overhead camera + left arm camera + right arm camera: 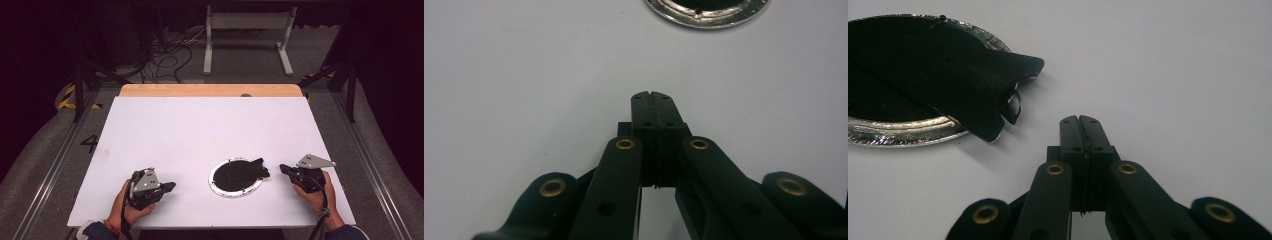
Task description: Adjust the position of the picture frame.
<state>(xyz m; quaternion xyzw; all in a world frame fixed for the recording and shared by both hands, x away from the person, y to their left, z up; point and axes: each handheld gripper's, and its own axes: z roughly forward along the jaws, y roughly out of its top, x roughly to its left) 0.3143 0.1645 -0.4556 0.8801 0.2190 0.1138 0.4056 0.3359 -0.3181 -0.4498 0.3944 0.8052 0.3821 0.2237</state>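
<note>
Black cloth draped in the silver-rimmed dish near the desk's front edge, one corner overhanging rightward. Closest: right hand-held gripper, just beside that corner, jaws shut, empty. Left hand-held gripper farther off, likewise closed, empty.

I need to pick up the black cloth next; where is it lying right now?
In the high view the black cloth lies in the silver-rimmed round dish near the table's front edge, its tip overhanging the rim toward the right gripper.

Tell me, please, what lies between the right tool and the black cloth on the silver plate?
Nothing: the right gripper view shows bare white table between the shut right tool and the black cloth.
</note>
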